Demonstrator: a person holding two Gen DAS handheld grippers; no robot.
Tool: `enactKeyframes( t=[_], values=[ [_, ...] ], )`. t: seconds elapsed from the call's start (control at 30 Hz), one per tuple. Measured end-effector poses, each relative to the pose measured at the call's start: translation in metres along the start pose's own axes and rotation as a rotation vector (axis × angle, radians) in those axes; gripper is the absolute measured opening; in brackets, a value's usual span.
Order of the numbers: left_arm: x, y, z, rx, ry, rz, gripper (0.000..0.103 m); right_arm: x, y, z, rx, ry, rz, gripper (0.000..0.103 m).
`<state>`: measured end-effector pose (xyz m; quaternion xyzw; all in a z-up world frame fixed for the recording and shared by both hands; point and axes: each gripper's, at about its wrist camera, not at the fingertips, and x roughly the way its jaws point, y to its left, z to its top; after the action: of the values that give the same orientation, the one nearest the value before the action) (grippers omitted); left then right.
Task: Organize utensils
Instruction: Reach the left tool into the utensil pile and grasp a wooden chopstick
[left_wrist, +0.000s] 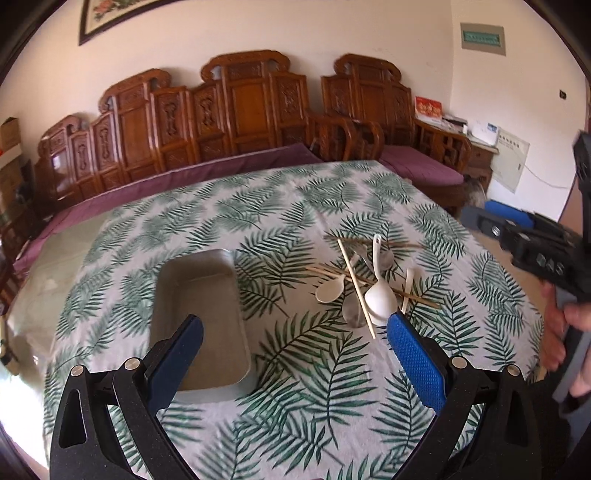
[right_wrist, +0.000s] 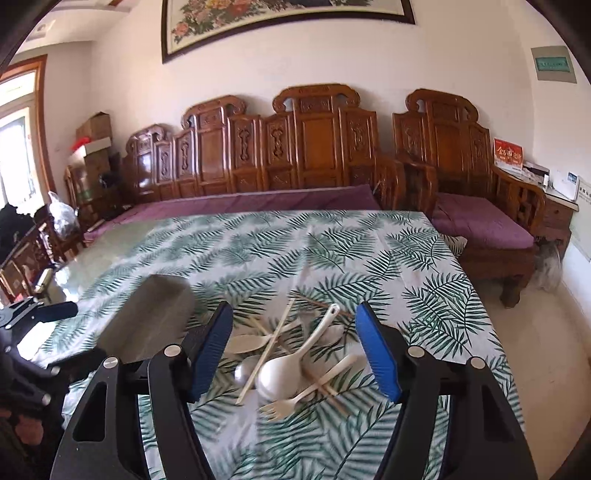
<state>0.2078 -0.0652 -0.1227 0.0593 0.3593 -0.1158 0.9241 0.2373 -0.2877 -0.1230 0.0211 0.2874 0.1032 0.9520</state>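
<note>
On the leaf-print tablecloth (right_wrist: 369, 258), the utensil pile (right_wrist: 291, 358) sits just right of the metal tray (left_wrist: 199, 317), all jumbled and crossing. The right gripper (right_wrist: 295, 354) hangs right over the pile, jaws spread wide and holding nothing. The big white spoon (right_wrist: 284, 373) lies between them, handle running far-right. The left gripper (left_wrist: 295, 332), also wide open and empty, is nearer the tray, so I'd guess the right grabs first.
</note>
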Motion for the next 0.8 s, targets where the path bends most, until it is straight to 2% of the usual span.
enactKeyframes(
  t=[0.13,0.33,0.43,0.5,0.57,0.63,0.7,0.8],
  values=[
    [0.038,-0.011,0.001,0.006,0.057,-0.061,0.092,0.039,-0.017,-0.007,0.000,0.065,-0.011,0.060],
    [0.090,-0.033,-0.004,0.020,0.146,-0.137,0.079,0.082,-0.044,-0.042,0.053,0.195,-0.049,0.060],
    [0.110,-0.044,-0.009,0.020,0.183,-0.172,0.073,0.094,-0.053,-0.051,0.068,0.233,-0.050,0.060],
    [0.121,-0.049,-0.013,0.013,0.209,-0.195,0.067,0.100,-0.055,-0.055,0.067,0.250,-0.042,0.060],
    [0.135,-0.054,-0.018,0.008,0.240,-0.226,0.049,0.104,-0.055,-0.058,0.061,0.271,-0.043,0.060],
    [0.144,-0.058,-0.023,-0.003,0.271,-0.255,0.036,0.108,-0.055,-0.061,0.060,0.285,-0.035,0.060],
    [0.150,-0.059,-0.026,-0.027,0.283,-0.282,0.036,0.109,-0.055,-0.061,0.061,0.292,-0.026,0.060],
    [0.157,-0.059,-0.026,-0.050,0.288,-0.297,0.025,0.111,-0.053,-0.062,0.060,0.297,-0.019,0.060]
  ],
)
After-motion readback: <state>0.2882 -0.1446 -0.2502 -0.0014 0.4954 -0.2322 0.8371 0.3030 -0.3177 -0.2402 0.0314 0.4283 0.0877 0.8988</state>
